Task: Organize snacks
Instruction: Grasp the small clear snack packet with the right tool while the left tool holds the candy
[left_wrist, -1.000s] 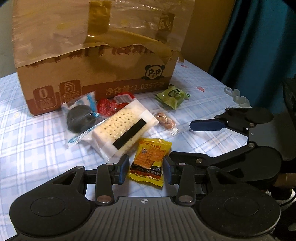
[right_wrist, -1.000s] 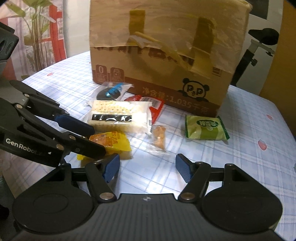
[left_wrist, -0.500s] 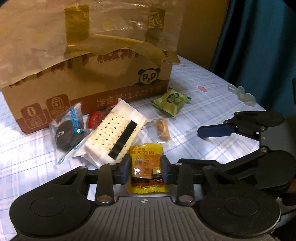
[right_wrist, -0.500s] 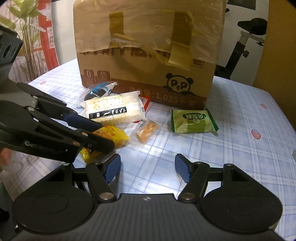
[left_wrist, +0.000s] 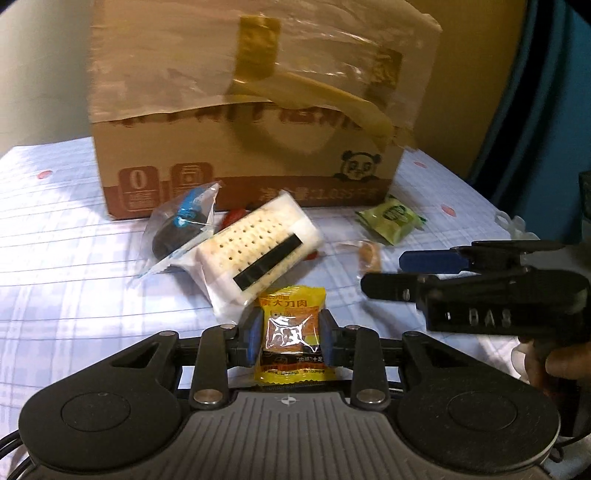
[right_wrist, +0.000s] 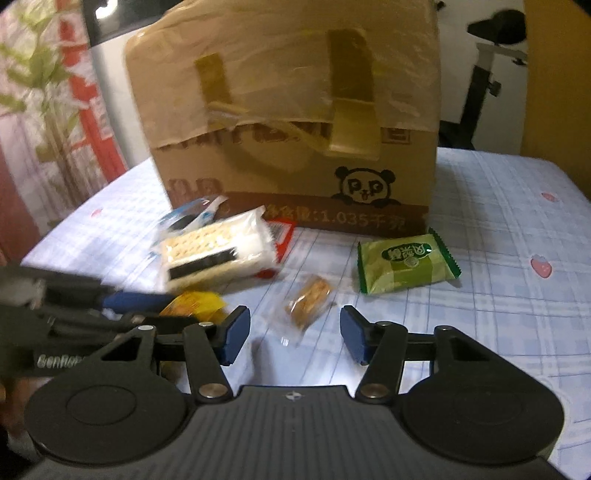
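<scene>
The left gripper (left_wrist: 291, 338) has its blue pads pressed against both sides of the small yellow foil snack packet with orange print (left_wrist: 290, 334), so the packet is clamped at its middle, its crimped lower edge toward the gripper body and its printed top poking out past the fingertips. Just beyond those tips lies the white-wrapped block of pale crackers with a black stripe (left_wrist: 258, 251), and past it the tall brown cardboard box with a panel of clear tape and a panda mark (left_wrist: 243, 129). To finish this step well, lift the packet straight up before swinging it, so its top edge does not drag the cracker block. The right gripper (right_wrist: 293, 338) is empty and its jaws are closing, with the small clear-wrapped brown biscuit (right_wrist: 306, 301) lying just ahead of the gap, not yet between the pads. Slide forward until the biscuit sits fully between the pads, then squeeze gently across the wrapper. The green foil packet (right_wrist: 404, 264) lies ahead and to the right. Motion blur makes it hard to judge whether the yellow packet has left the blue checked tablecloth (right_wrist: 498, 229); probably barely
</scene>
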